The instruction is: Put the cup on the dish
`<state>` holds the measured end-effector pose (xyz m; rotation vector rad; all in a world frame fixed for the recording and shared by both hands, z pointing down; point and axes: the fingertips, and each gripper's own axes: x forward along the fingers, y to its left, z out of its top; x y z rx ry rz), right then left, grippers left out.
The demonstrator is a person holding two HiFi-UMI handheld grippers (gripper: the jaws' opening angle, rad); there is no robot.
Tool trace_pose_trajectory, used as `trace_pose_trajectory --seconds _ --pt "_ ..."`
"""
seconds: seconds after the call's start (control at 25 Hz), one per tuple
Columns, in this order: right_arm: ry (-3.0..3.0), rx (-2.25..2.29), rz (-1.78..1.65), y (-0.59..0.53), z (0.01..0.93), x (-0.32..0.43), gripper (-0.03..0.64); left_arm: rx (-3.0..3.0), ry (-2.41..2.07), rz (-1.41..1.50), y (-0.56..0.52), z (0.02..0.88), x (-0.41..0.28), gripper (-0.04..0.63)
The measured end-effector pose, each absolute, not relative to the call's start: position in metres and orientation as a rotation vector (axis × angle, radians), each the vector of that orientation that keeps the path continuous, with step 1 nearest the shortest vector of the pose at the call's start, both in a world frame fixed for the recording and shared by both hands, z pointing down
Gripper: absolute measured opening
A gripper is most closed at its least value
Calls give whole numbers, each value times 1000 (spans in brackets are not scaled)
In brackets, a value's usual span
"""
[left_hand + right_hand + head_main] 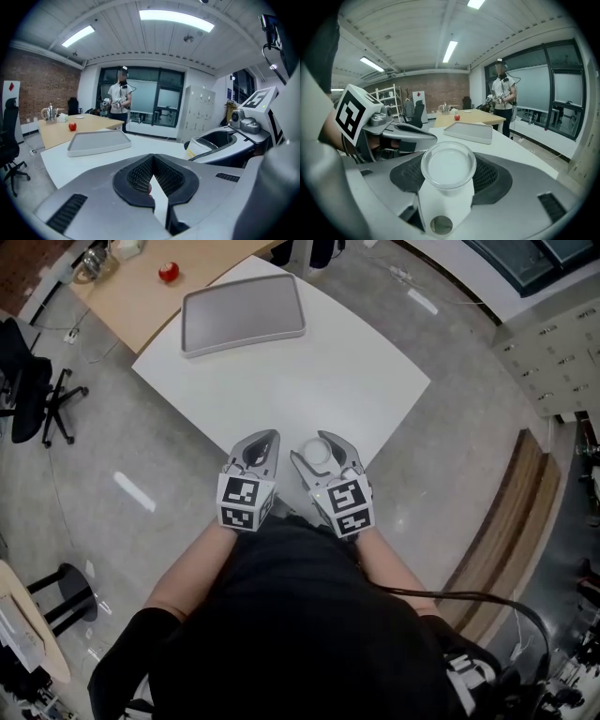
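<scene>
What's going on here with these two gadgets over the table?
A person at the near corner of a white table holds a gripper in each hand. The right gripper is clamped on a clear plastic cup, held upright. The left gripper is closed on nothing. The grey tray, the dish meant for the cup, lies empty at the table's far side; the cup is not yet on it.

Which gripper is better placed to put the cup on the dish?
Right. The right gripper holds the cup between its jaws; the left gripper is shut and empty. The grey dish lies farther along the table.
</scene>
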<state>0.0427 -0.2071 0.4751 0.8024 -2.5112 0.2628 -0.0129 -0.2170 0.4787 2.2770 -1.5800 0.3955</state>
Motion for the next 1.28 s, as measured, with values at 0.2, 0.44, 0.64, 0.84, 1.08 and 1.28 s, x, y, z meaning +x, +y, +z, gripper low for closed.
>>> trace_pose_trajectory --seconds 0.2,0.44,0.64,0.84,1.08,1.28 --pt "-2559 791 212 -217 435 48 268 2303 -1641 358 -226 442 -12 -1" --pt "-2582 777 179 -222 409 53 268 2321 -1681 343 -230 417 -6 -1" --pt "-2622 784 162 -225 386 55 268 2338 -1688 321 -231 397 -2 0" --pt "-2660 777 151 -225 366 54 268 2360 -1698 300 -229 378 -1 0" --pt "-2715 769 112 -227 333 56 268 2390 -1738 254 -231 343 0 0" --pt "-2753 749 81 -223 311 61 268 2412 -1763 228 -227 320 9 0"
